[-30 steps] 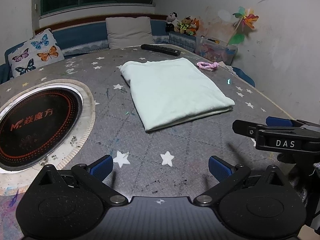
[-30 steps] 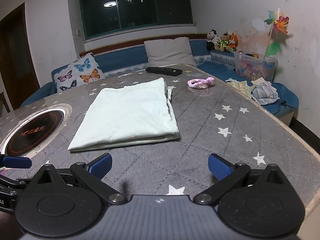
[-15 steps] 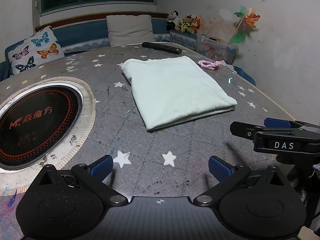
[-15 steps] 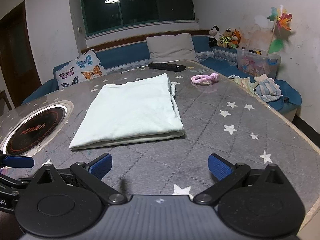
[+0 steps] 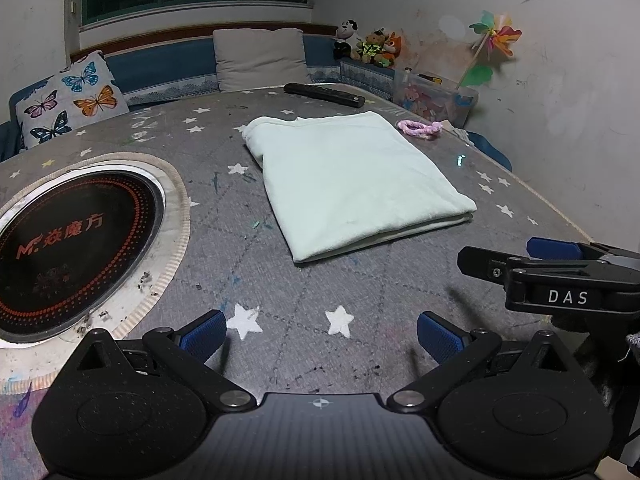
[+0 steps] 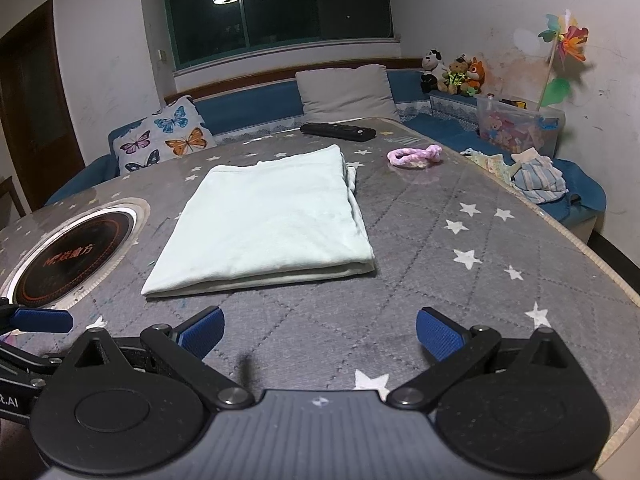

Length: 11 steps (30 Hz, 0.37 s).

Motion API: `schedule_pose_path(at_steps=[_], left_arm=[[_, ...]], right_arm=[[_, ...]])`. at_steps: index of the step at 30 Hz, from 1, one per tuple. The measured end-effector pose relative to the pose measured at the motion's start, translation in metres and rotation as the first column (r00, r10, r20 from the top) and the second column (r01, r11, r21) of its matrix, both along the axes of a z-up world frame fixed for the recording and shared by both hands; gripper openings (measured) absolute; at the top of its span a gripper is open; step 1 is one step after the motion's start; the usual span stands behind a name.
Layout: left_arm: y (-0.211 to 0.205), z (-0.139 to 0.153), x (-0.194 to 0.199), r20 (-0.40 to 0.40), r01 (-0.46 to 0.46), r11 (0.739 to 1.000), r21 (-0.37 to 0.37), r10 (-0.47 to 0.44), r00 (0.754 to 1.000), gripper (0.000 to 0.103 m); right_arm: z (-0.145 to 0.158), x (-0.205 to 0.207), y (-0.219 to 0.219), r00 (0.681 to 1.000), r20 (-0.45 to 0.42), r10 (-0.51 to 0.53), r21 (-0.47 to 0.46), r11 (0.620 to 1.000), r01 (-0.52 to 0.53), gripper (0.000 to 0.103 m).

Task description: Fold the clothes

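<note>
- Two grippers, left gripper (image 5: 322, 330) and right gripper (image 6: 320, 330), hang spread wide, grasping nothing — both short of the folded mint cloth (image 5: 348, 178) lying beside the round cooktop (image 5: 68, 244).
- The right gripper's side reads "DAS" in the left view.
- Only the right view shows the striped clothes pile (image 6: 538, 180) — beyond the cloth, off the table.

Home, living/dining rm | blue bench sofa (image 6: 256, 110) w/ butterfly cushion (image 6: 164, 138) & grey pillow (image 6: 346, 94) under dark window (image 6: 276, 4); plush toys (image 6: 454, 74) in corner; pinwheel (image 6: 566, 40) & toy bin (image 6: 518, 128) by scuffed wall; star-print table (image 6: 440, 240) w/ built-in hotpot cooker (image 5: 68, 240); TV remote (image 6: 338, 131)
</note>
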<state>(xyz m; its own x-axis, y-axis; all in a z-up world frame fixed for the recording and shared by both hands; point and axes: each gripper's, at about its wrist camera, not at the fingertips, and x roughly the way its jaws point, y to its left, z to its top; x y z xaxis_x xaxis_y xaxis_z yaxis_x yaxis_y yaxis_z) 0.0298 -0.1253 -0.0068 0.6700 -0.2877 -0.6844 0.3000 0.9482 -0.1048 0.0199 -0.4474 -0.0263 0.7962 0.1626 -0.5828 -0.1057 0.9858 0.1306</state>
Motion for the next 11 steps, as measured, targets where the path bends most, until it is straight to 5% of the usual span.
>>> schedule_pose_path(at_steps=[11], left_arm=[[0.0007, 0.0006, 0.0003, 0.004, 0.004, 1.000, -0.007, -0.004, 1.000, 0.103]], right_arm=[[-0.0003, 0.0005, -0.0001, 1.000, -0.002, -0.002, 0.001, 1.000, 0.002, 0.103]])
